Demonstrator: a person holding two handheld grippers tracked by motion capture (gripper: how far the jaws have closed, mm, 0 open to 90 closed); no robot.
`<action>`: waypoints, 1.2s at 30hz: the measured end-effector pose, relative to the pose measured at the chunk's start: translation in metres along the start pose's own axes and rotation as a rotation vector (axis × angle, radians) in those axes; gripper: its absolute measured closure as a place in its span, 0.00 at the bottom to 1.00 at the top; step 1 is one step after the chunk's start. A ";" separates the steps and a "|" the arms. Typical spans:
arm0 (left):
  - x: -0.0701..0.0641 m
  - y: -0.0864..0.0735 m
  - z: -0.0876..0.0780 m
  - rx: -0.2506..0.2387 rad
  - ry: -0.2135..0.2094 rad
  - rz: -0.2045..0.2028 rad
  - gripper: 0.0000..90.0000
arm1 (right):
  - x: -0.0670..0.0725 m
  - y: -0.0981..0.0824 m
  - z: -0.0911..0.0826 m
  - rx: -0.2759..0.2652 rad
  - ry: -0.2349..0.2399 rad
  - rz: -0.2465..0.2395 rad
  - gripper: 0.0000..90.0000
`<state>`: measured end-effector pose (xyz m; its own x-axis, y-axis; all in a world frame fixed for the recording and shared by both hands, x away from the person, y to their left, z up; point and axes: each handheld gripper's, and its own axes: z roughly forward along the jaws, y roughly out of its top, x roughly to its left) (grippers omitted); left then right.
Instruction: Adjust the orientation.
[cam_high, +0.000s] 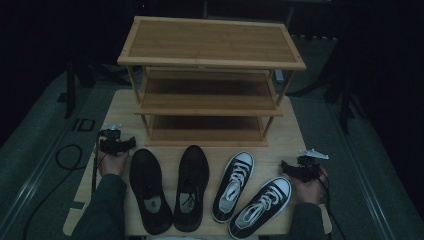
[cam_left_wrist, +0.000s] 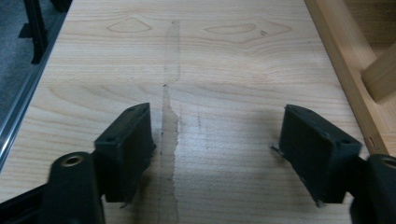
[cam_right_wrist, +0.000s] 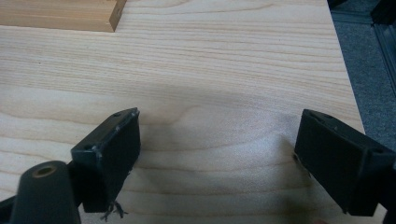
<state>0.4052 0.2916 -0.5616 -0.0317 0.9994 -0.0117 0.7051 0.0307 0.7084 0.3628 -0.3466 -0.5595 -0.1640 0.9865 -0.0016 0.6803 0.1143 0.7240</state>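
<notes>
At the lower left of the high view the left gripper (cam_high: 120, 145) rested on the pale wooden table (cam_high: 120, 107), jaws wide and empty. Just right of it lay the pair of black slip-on shoes (cam_high: 169, 189), long axes running up the frame, toes toward the three-tier bamboo shoe rack (cam_high: 210, 80). Further right lay the pair of black-and-white lace-up canvas sneakers (cam_high: 250, 195), leaning rightward. The right gripper (cam_high: 295, 169), also wide and empty, sat nearest them.
</notes>
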 end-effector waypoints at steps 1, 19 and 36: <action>0.000 0.000 -0.001 0.002 0.004 -0.006 0.34 | 0.000 0.000 0.000 0.000 0.000 0.000 0.16; 0.003 -0.007 -0.050 -0.042 -0.127 -0.012 0.60 | 0.000 0.000 0.000 0.000 0.000 0.000 0.16; 0.000 -0.026 -0.089 -0.010 -0.196 0.068 1.00 | 0.000 0.000 0.000 0.000 0.001 0.000 0.16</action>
<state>0.3238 0.2900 -0.5169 0.1547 0.9829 -0.1002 0.6940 -0.0359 0.7191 0.3629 -0.3465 -0.5595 -0.1646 0.9864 -0.0005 0.6801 0.1139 0.7242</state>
